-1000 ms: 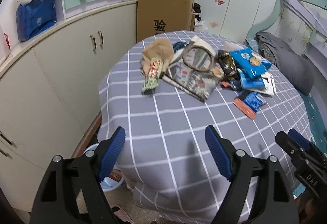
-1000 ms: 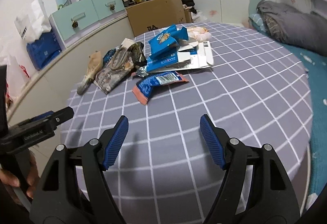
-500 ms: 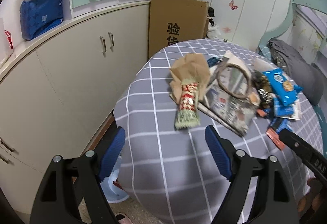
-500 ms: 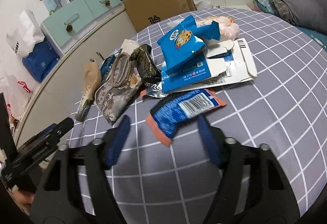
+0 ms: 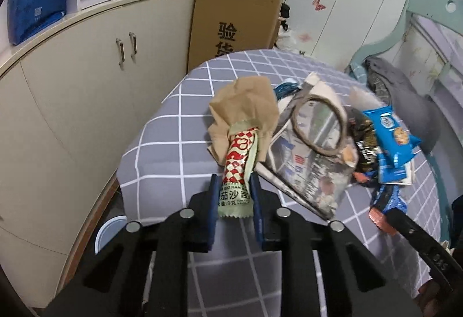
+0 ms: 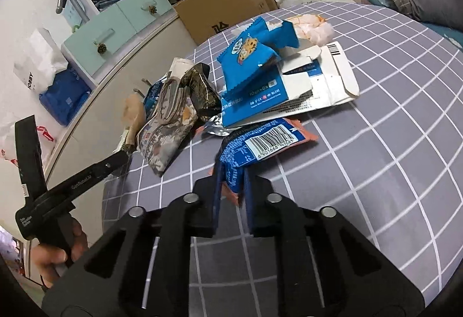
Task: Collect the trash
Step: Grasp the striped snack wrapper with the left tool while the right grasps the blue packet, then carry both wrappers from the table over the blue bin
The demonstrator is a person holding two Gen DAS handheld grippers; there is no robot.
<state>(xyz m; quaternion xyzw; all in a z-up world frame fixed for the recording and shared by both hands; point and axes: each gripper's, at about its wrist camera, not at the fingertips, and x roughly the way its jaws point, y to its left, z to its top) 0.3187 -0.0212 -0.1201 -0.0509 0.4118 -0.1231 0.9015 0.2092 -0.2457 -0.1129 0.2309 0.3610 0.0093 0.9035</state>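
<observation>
Trash lies piled near the bed's (image 5: pixel 162 149) left edge. Left gripper (image 5: pixel 233 195) jaws are closing on the red-and-green sauce packet (image 5: pixel 238 169); right gripper (image 6: pixel 231 189) jaws are closing, probably pinching the blue wrapper (image 6: pixel 254 146).

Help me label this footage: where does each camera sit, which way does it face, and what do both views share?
Left wrist: on the left claw, looking down along it at the red-and-green sachet its closing jaws pinch; the right claw shows lower right.
Right wrist: on the right claw, jaws closing on the blue barcode wrapper; the left hand shows lower left.
Shared: the checked tablecloth, the cardboard box.
</observation>
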